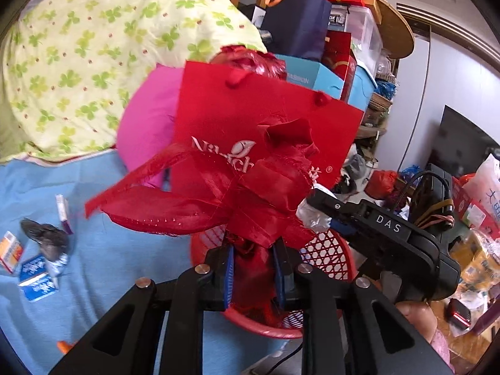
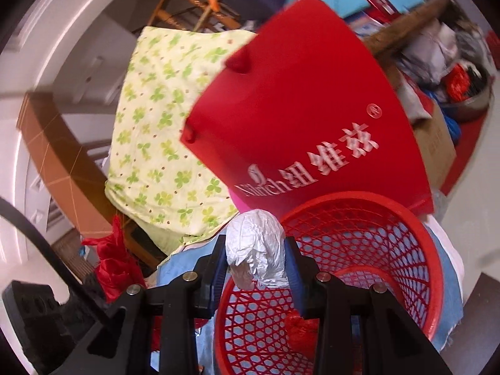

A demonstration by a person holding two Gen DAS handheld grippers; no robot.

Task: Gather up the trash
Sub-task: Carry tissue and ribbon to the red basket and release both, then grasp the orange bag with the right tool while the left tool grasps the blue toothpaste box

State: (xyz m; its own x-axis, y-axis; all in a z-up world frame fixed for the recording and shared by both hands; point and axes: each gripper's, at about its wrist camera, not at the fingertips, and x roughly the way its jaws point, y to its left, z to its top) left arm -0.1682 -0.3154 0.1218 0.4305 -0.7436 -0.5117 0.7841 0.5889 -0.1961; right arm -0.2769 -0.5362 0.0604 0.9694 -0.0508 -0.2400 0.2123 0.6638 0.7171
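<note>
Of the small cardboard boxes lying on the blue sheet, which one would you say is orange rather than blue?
The orange-and-white box at the far left edge of the blue sheet; the two boxes beside it are blue and white.

red basket [image 2: 359, 268] open, red bag [image 2: 300, 125] behind

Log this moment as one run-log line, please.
left gripper: shut on red ribbon | right gripper: shut on white wad | both over red basket
</note>
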